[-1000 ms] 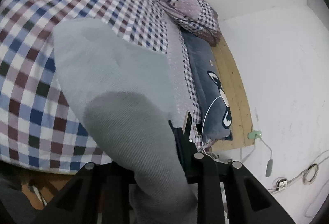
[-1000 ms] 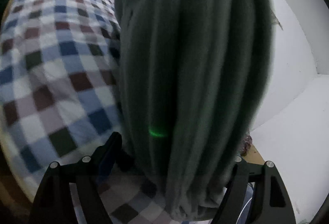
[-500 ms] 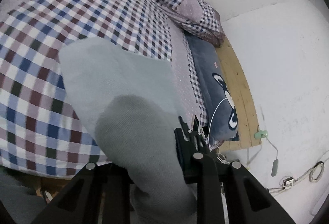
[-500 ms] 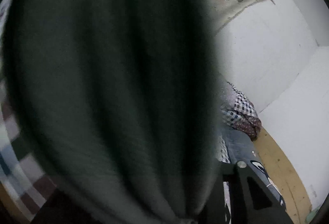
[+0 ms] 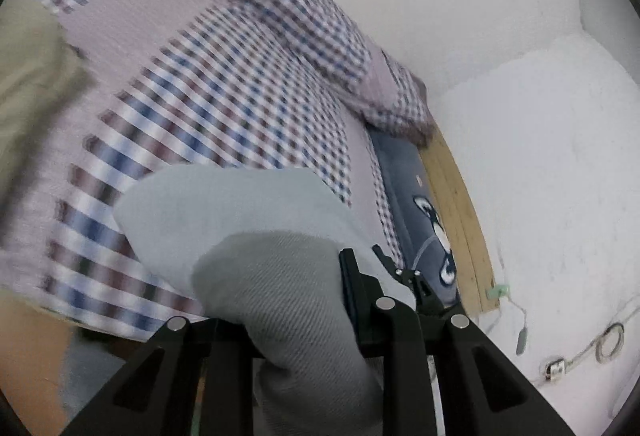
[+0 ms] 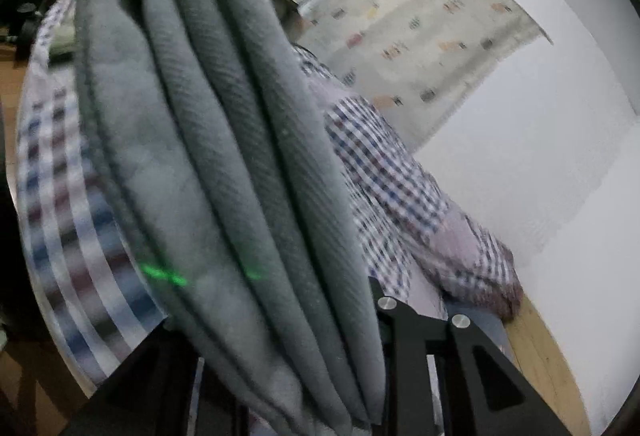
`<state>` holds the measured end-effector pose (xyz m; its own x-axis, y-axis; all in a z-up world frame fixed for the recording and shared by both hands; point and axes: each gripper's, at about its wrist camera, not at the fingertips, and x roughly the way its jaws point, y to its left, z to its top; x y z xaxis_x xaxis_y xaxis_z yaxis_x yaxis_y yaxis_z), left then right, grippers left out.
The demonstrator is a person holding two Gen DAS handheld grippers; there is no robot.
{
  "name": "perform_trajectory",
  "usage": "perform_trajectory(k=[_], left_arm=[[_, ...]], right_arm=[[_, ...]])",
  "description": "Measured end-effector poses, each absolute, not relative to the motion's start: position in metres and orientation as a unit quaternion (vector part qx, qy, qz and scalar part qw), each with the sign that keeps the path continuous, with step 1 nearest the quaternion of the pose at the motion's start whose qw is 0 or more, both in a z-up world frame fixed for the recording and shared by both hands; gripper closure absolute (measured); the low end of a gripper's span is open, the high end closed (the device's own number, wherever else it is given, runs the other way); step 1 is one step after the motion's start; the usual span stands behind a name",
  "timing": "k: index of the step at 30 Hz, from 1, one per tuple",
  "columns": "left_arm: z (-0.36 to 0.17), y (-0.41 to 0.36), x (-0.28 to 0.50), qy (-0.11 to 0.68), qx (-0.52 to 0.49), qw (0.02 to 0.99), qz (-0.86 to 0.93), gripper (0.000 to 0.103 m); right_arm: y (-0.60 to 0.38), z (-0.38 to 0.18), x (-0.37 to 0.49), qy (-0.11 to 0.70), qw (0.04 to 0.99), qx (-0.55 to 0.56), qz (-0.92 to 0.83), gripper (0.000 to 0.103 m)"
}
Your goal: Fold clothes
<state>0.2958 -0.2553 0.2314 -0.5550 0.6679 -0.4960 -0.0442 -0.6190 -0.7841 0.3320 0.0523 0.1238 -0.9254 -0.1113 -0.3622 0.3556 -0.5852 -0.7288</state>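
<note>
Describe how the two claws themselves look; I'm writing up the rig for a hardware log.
Both are matte black. The left claw shows angular fingers with triangular cut-outs and round silver screw heads near the tips. The right claw has the same black fingers, cut-outs and silver screws. No cables, markings or sleeves show.

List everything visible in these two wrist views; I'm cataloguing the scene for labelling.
Grey garment: one, grey, bunched in hanging folds through the right gripper; a paler grey part runs through the left gripper.
Checked bedcover: one, blue, maroon and white checks, spread over the bed under the garment.
Cushion: one, dark blue with a cartoon face, at the bed's edge by the wall.
Bed frame: one, light wood, along the wall.
Curtain: one, cream with small coloured prints, on the far wall.
Cable: one, pale, coiled low on the white wall.
Left gripper: black, shut on the garment.
Right gripper: black, mostly hidden by folds, gripping the garment.
</note>
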Motion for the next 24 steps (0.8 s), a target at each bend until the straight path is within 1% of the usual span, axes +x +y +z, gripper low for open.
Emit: perform_trajectory(k=[5,7,9,12,15,18,21,23,24], left_arm=[[0.267,-0.345,0.293,-0.364,-0.383,0.182,0.829,0.081],[0.283,-0.378,0.279,-0.349,-0.374,0.163,0.844,0.081],[0.296,-0.412,0.260,-0.336,-0.368,0.144,0.855,0.081],[0.307,-0.458,0.230,-0.317,-0.362,0.119,0.869,0.081],[0.329,-0.500,0.197,-0.271,-0.335,0.092,0.898,0.081],[0.355,-0.528,0.187,-0.210,-0.289,0.086,0.930,0.081],[0.350,-0.561,0.193,-0.179,-0.269,0.075,0.943,0.081],[0.341,-0.581,0.199,-0.161,-0.264,0.065,0.949,0.081],[0.319,-0.592,0.203,-0.155,-0.279,0.055,0.946,0.081]], right_arm=[[-0.028,0.153,0.323,0.432,0.170,0.127,-0.877,0.078],[-0.071,0.160,0.307,0.425,0.179,0.125,-0.878,0.078],[-0.122,0.166,0.275,0.418,0.186,0.126,-0.880,0.078],[-0.193,0.181,0.265,0.407,0.189,0.132,-0.884,0.078],[-0.269,0.200,0.230,0.401,0.183,0.139,-0.887,0.079],[-0.320,0.227,0.202,0.382,0.162,0.135,-0.900,0.079],[-0.373,0.245,0.200,0.353,0.126,0.102,-0.922,0.079],[-0.411,0.235,0.212,0.345,0.120,0.084,-0.927,0.079],[-0.431,0.224,0.218,0.344,0.120,0.082,-0.927,0.078]])
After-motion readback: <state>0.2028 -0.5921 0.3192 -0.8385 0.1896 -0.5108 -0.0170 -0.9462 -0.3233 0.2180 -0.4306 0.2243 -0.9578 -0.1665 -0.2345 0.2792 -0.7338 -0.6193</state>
